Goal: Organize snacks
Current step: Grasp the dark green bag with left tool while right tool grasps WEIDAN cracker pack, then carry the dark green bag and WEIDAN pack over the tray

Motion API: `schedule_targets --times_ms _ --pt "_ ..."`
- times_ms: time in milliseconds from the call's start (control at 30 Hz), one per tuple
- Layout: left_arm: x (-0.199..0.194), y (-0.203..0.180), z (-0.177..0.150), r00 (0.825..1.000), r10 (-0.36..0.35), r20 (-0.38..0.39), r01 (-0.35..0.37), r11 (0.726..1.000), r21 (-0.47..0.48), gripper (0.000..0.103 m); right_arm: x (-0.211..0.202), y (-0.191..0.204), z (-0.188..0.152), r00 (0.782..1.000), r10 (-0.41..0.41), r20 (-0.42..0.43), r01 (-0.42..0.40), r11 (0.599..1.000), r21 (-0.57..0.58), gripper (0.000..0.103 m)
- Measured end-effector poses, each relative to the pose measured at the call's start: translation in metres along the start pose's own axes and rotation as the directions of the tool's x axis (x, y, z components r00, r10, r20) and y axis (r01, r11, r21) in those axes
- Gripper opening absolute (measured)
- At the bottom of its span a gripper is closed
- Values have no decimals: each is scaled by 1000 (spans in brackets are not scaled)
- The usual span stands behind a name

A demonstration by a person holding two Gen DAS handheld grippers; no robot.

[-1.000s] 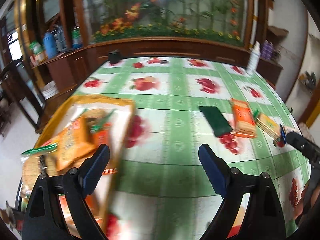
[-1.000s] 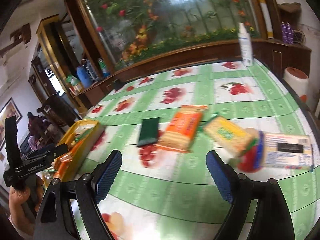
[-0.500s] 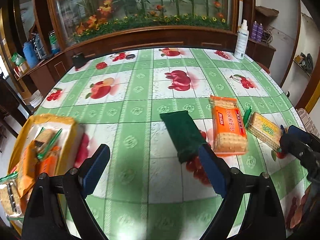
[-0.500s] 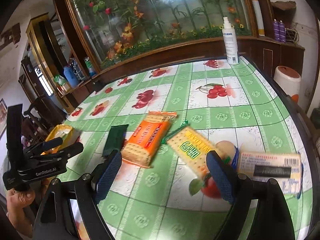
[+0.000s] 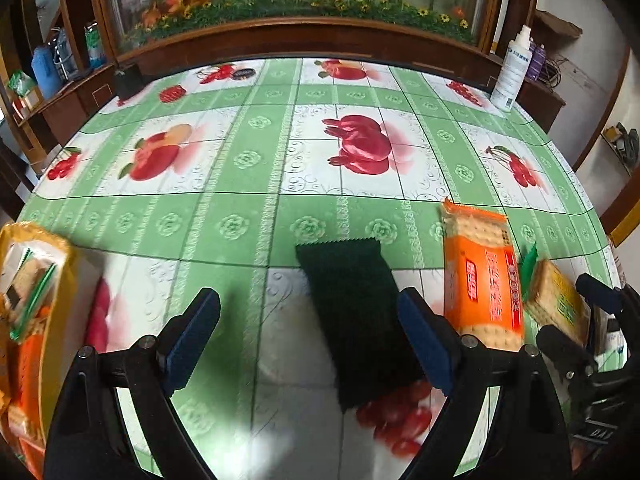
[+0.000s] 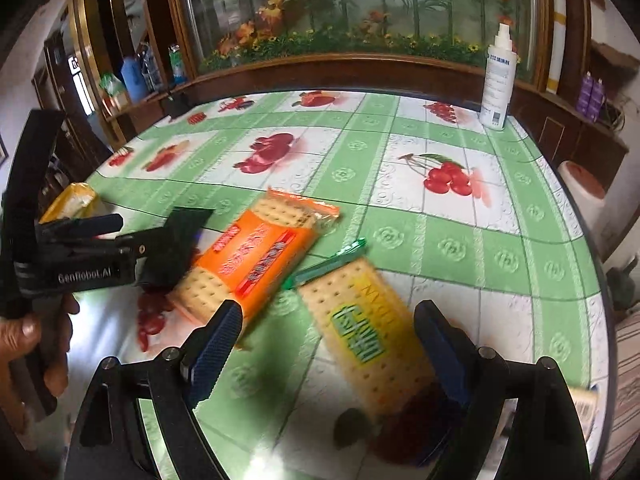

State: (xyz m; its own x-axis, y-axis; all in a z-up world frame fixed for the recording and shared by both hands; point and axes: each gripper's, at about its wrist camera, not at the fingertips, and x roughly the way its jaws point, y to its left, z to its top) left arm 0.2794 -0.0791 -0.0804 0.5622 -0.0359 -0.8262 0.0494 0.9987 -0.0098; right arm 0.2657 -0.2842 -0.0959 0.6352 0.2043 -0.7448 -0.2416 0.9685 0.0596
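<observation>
In the left wrist view, the left gripper point(image 5: 308, 336) hangs over the fruit-print tablecloth point(image 5: 256, 160) with its jaws spread wide and nothing clasped. The dark green packet point(image 5: 352, 312) lies flat on the cloth, mostly between the two fingers and close against the right-hand one, its far end reaching beyond the fingertips; no pad presses on it. Just beyond the right-hand finger lies the orange cracker pack point(image 5: 484, 280), and further to that side the yellow cracker pack point(image 5: 556, 304), with the right gripper point(image 5: 580, 312) over its far edge. Off to the other side of the left gripper, the yellow tray point(image 5: 56, 308) holds several snack packs. In the right wrist view, the right gripper point(image 6: 328, 344) is likewise released, its jaws having just been opening; the yellow cracker pack point(image 6: 368, 328) lies between the fingers, nearer the right-hand one, and neither pad presses on it. The orange cracker pack point(image 6: 256, 256) lies just ahead of the left-hand finger. Further to that side a hand point(image 6: 28, 344) holds the left gripper point(image 6: 132, 228) over the dark green packet point(image 6: 176, 240). Far ahead a white spray bottle point(image 6: 496, 80) stands upright at the table's edge.
</observation>
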Motion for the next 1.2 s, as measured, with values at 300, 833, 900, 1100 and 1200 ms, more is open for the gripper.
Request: schedule_targets --times_ms 300,833,900,1100,1200 --pt "13 -4 -6 1000 -21 11 21 999 32 81 15 -8 -5 997 -34 -70 34 999 2 85" --pt "-57 48 -49 993 -56 103 55 998 20 42 -22 15 -20 998 68 -10 -67 993 96 49" --pt "-73 55 -56 991 -46 130 44 999 16 42 -34 22 -23 995 99 26 -101 989 112 49" --pt "-112 85 -75 980 14 197 -8 999 -31 42 -69 65 -30 975 193 110 -204 973 103 48" --pt "-129 101 -84 973 50 226 -38 998 -58 42 -79 92 -29 962 240 130 -250 966 69 48"
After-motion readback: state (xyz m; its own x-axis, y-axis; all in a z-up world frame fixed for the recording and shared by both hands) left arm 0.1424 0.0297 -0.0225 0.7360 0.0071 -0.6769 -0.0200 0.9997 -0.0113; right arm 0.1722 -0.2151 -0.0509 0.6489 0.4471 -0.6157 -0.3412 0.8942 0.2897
